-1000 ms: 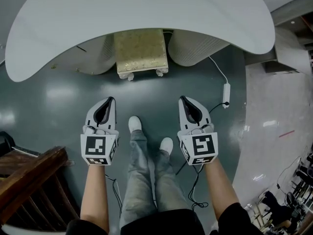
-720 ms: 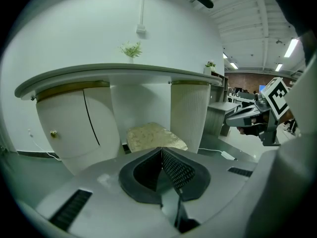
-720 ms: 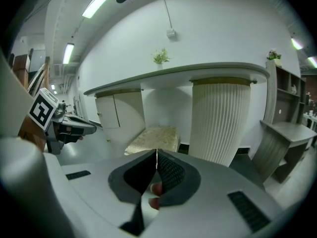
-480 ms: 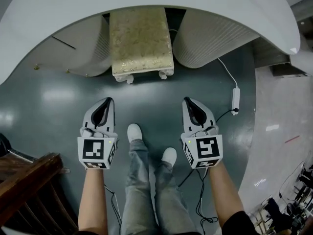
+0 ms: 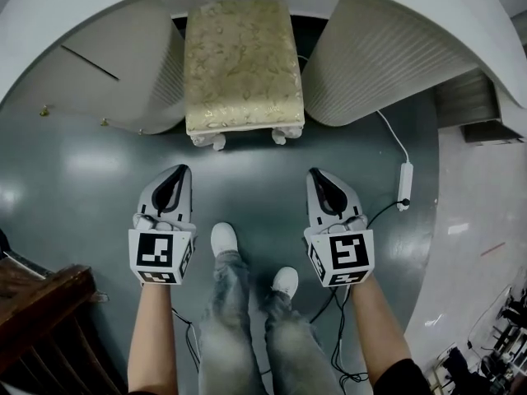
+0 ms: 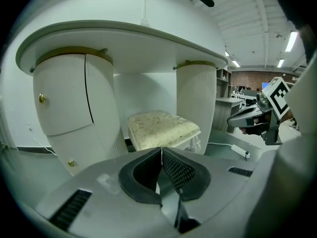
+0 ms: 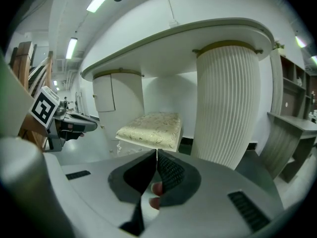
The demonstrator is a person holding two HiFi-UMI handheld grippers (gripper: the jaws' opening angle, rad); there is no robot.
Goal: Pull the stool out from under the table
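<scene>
A stool (image 5: 240, 64) with a cream, gold-patterned cushion and white carved legs stands between the two pedestals of a white dressing table (image 5: 82, 6), partly under its top. It also shows straight ahead as the stool (image 6: 163, 128) in the left gripper view and the stool (image 7: 151, 128) in the right gripper view. My left gripper (image 5: 183, 169) is shut and empty, short of the stool's front left corner. My right gripper (image 5: 314, 173) is shut and empty too, short of the front right corner. Neither touches the stool.
The left pedestal (image 5: 123, 81) has a door with small brass knobs; the right pedestal (image 5: 387, 56) is ribbed. A white cable with an inline switch (image 5: 403, 186) lies on the floor at right. A dark wooden chair (image 5: 41, 319) stands at the lower left. The person's feet (image 5: 224, 239) are between the grippers.
The view has sunk and moved toward the table: the stool looks larger and more of its cushion shows. Both grippers stayed shut and side by side, now nearer the stool's front.
</scene>
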